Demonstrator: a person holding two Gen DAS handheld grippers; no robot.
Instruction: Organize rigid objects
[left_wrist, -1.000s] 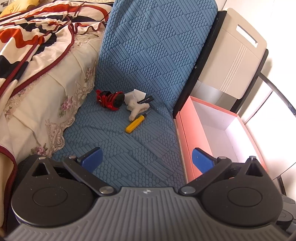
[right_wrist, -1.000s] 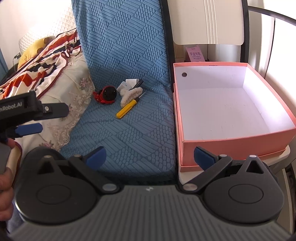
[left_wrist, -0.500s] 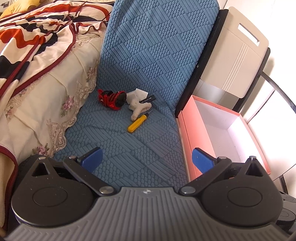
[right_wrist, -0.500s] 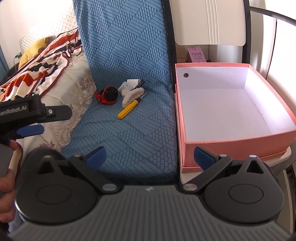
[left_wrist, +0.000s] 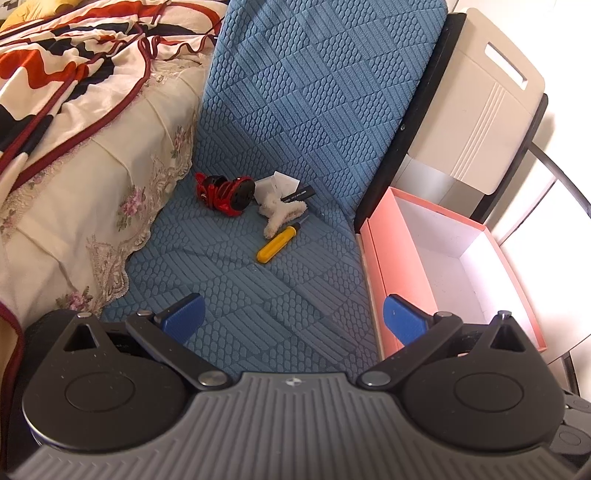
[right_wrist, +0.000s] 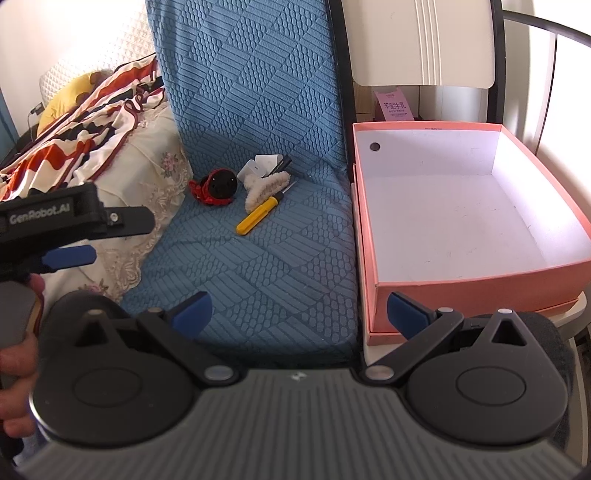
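On the blue chair seat (left_wrist: 236, 288) lie a red and black round gadget (left_wrist: 226, 194), a fluffy cream hair claw (left_wrist: 282, 218), a yellow-handled screwdriver (left_wrist: 276, 244), a white charger (left_wrist: 275, 185) and a thin black stick (left_wrist: 298, 194). The same pile shows in the right wrist view: gadget (right_wrist: 218, 185), claw (right_wrist: 263, 188), screwdriver (right_wrist: 257, 215), charger (right_wrist: 260, 166). An empty pink box (right_wrist: 472, 206) stands to the right of the seat (right_wrist: 258, 266). My left gripper (left_wrist: 291, 319) and right gripper (right_wrist: 299, 314) are both open, empty, well short of the pile.
A bed with a patterned quilt (left_wrist: 74, 92) borders the seat on the left. A beige chair back (left_wrist: 480, 96) rises behind the pink box (left_wrist: 443, 266). In the right wrist view the left gripper's body (right_wrist: 55, 221) and a hand (right_wrist: 14, 369) sit at the left edge.
Both grippers have drifted slightly forward and left toward the pile; the objects sit a little nearer in both views. Nothing was grasped or moved.
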